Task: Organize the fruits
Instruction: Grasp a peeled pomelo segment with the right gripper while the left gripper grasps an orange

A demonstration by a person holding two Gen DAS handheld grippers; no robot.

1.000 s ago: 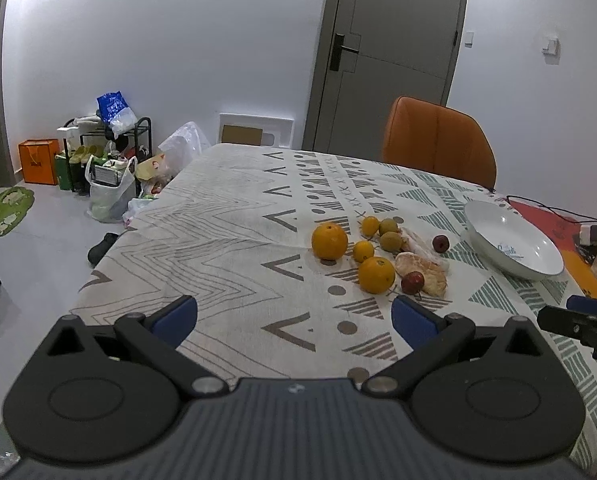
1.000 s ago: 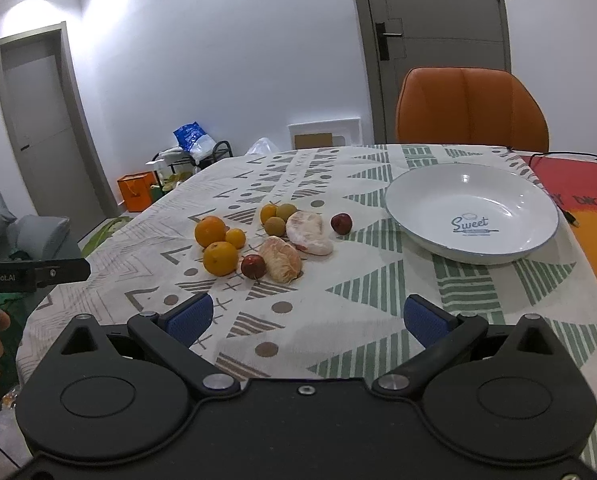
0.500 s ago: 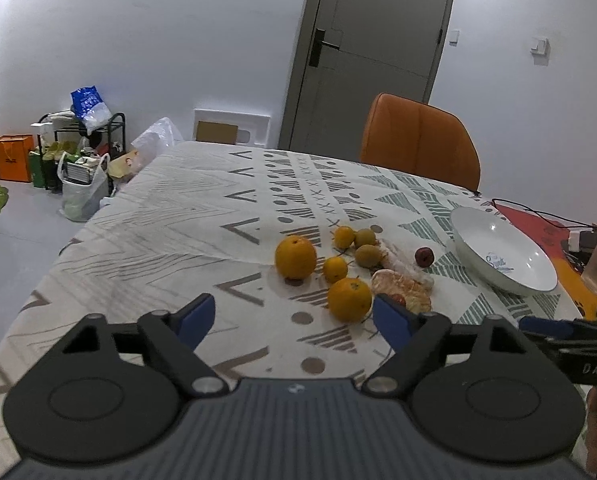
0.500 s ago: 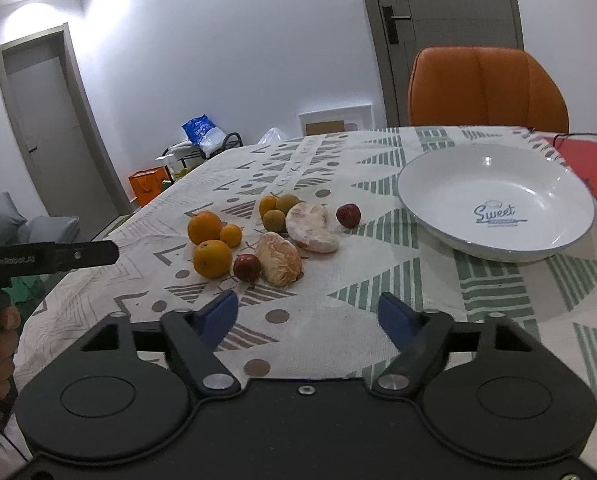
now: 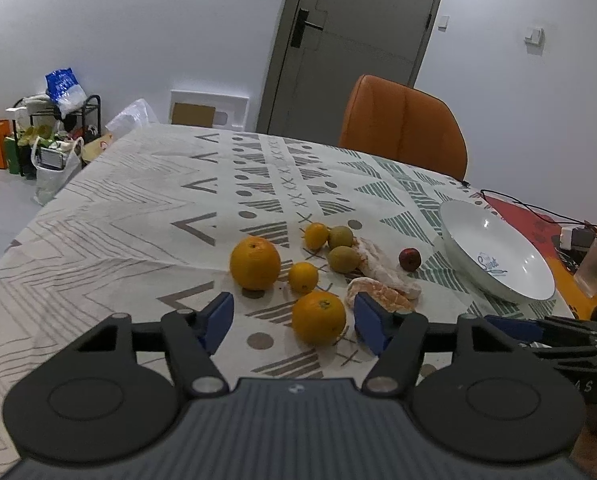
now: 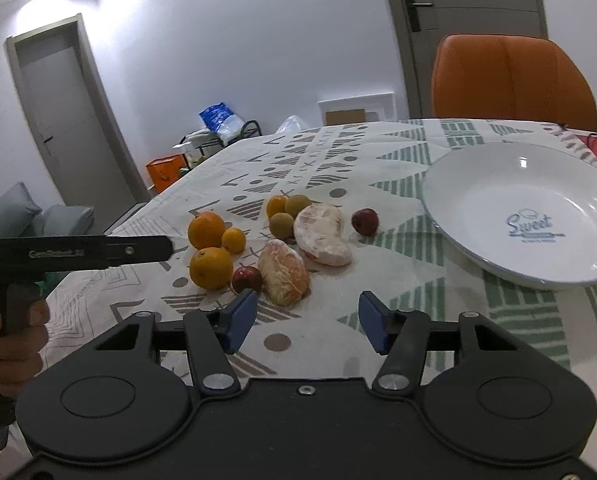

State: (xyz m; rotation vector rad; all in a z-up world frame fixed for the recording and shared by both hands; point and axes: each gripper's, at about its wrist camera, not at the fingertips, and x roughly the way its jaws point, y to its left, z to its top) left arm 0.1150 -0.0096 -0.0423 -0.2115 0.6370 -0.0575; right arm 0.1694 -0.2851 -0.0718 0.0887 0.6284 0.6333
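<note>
Both grippers closer to the fruit than a second ago, jaws narrowing, nothing gripped: left gripper point(image 5: 294, 324) frames near orange point(image 5: 318, 317); right gripper point(image 6: 305, 322) empty, plate point(image 6: 450, 216) at 2 o'clock. Pick starting.

A home dining room is showing: a clothed table point(image 5: 138, 208) standing by an orange chair point(image 5: 406, 128), a door point(image 5: 354, 40), floor bags point(image 5: 54, 164), and a sofa point(image 6: 14, 216).

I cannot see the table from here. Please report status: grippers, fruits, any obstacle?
Left gripper and right gripper closing, both empty. Fruits loose on tablecloth, white plate empty. Nothing blocking.
</note>
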